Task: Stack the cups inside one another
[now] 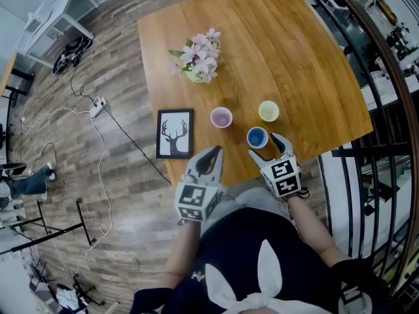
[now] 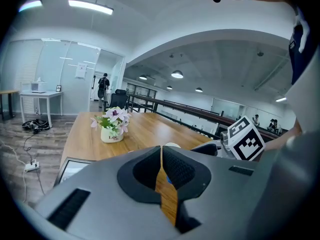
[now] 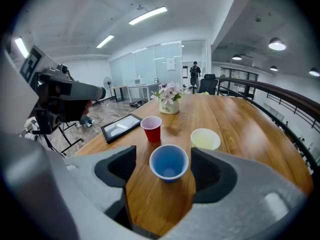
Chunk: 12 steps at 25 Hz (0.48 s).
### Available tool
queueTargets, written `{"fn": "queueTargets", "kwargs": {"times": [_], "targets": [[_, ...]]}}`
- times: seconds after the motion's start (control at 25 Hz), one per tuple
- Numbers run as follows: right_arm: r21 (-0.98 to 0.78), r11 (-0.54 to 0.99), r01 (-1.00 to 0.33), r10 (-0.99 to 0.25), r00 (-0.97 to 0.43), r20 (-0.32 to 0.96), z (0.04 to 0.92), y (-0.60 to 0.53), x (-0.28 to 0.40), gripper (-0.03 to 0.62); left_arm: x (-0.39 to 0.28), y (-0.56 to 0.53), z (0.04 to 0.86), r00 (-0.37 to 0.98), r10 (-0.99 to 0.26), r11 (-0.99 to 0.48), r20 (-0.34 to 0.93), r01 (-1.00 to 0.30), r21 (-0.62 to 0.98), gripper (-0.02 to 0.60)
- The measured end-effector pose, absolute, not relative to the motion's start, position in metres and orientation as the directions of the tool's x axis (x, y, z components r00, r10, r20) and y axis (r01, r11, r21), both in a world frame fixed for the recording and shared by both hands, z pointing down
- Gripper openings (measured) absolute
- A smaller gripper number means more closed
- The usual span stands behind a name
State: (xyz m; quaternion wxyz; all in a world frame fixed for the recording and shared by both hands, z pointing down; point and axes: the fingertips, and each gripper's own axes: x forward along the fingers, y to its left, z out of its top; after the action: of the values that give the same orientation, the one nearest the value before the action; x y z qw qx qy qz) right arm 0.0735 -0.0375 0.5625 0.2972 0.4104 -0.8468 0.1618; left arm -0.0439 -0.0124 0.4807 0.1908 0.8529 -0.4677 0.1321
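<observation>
My right gripper hung with its jaws spread wide, and the small blue plastic cup sat between the tips with neither pad touching it. That cup stood upright near the front edge of the wooden table. The red plastic cup and the pale yellow cup stood just behind it. My left gripper had its jaws pressed together, holding nothing.

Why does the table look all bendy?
Head view: the wide lens bows the brown wooden table at its edges. Right gripper view: dark corners, but the blue paper cup looks sharp. Left gripper view: the long ceiling strip light glares white.
</observation>
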Motion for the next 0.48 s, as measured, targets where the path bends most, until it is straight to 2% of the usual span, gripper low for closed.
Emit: {"fn": "queueTargets", "kwargs": {"times": [0.48], "targets": [[-0.018,0.621,-0.783,-0.538,-0.443,0.717,0.603,-0.053,0.069,0.353,-0.045,-0.037,0.500,0.539,-0.723,-0.494,0.431,-0.840,0.223,0.028]]}}
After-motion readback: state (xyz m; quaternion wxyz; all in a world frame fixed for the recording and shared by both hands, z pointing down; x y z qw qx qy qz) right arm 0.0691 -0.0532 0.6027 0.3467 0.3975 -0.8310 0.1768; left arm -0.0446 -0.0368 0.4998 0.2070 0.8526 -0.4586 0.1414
